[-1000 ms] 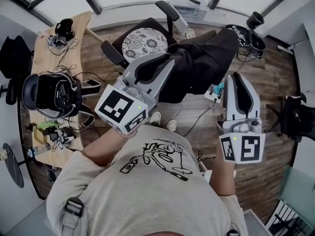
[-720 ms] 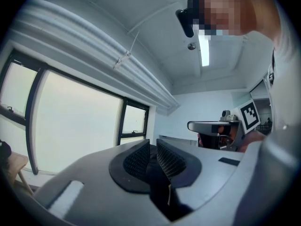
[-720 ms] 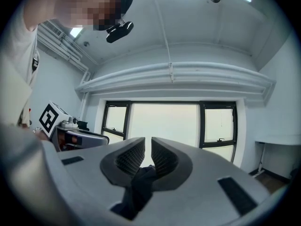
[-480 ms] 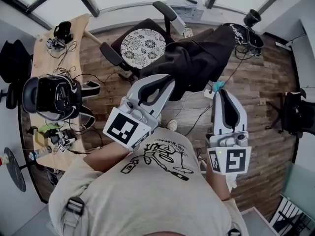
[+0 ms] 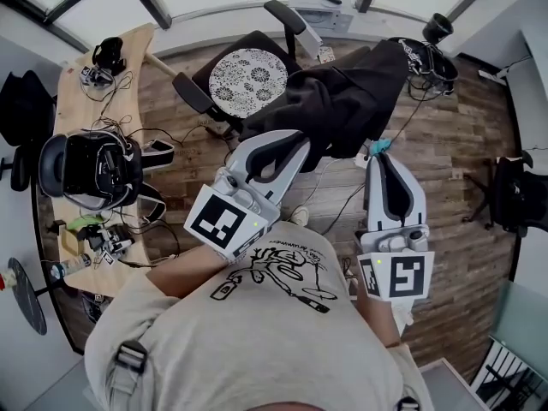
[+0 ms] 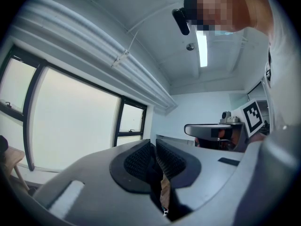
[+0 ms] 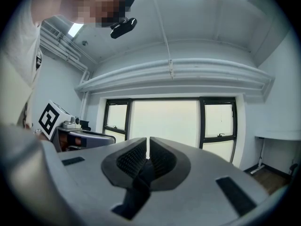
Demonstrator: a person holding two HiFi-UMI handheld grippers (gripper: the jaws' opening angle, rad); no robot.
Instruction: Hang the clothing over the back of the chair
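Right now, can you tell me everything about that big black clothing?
The black fabric clothing looks soft and crumpled, with deep folds, all one plain dark colour. It is held up, spread between two tongs: the left tongs pinch one edge and the right tongs another, both shut with dark cloth between their pads. It hangs above the wooden floor, beside the black office chair with a white patterned seat. Whether it touches the chair I cannot tell.

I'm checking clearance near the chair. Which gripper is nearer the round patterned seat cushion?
Left. In the head view the left gripper sits just below-right of the seat cushion; the right gripper is farther right, at the black clothing's lower edge.
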